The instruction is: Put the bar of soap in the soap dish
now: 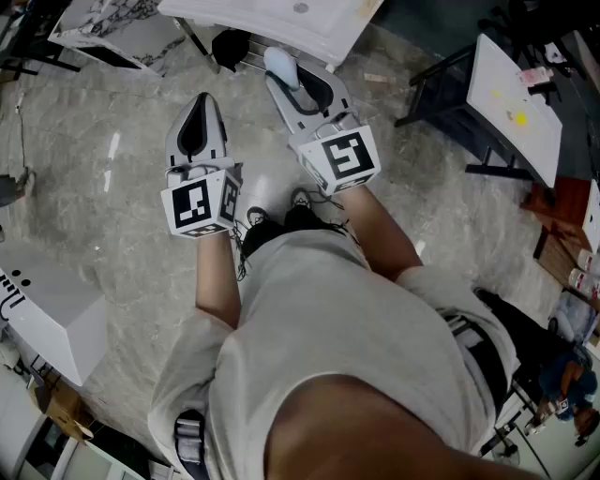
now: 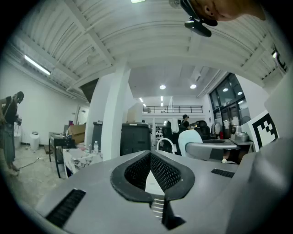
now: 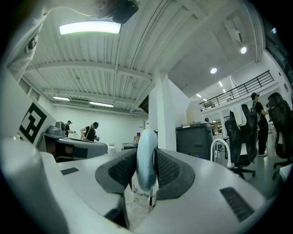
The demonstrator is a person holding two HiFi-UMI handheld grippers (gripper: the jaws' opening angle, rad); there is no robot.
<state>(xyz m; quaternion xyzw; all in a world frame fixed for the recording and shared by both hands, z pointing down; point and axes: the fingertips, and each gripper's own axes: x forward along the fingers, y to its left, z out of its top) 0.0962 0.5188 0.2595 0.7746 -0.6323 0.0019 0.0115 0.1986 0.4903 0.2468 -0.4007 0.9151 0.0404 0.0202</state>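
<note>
My right gripper (image 1: 292,82) points level and forward, shut on a pale blue bar of soap (image 1: 279,64) that stands on edge between its black pads and sticks out past the tips. The right gripper view shows the soap (image 3: 146,167) pinched upright in the right gripper (image 3: 147,153). Beside it, lower and to the left, my left gripper (image 1: 204,99) is shut with nothing in it. Its pads meet at the tips of the left gripper (image 2: 150,154) in its own view. No soap dish shows in any view.
A white table (image 1: 281,23) stands just ahead of the grippers. Another white table on a black frame (image 1: 511,94) is at the right, a marble-topped one (image 1: 112,28) at the far left, a white box (image 1: 47,309) at the near left. A person (image 2: 9,132) stands far off.
</note>
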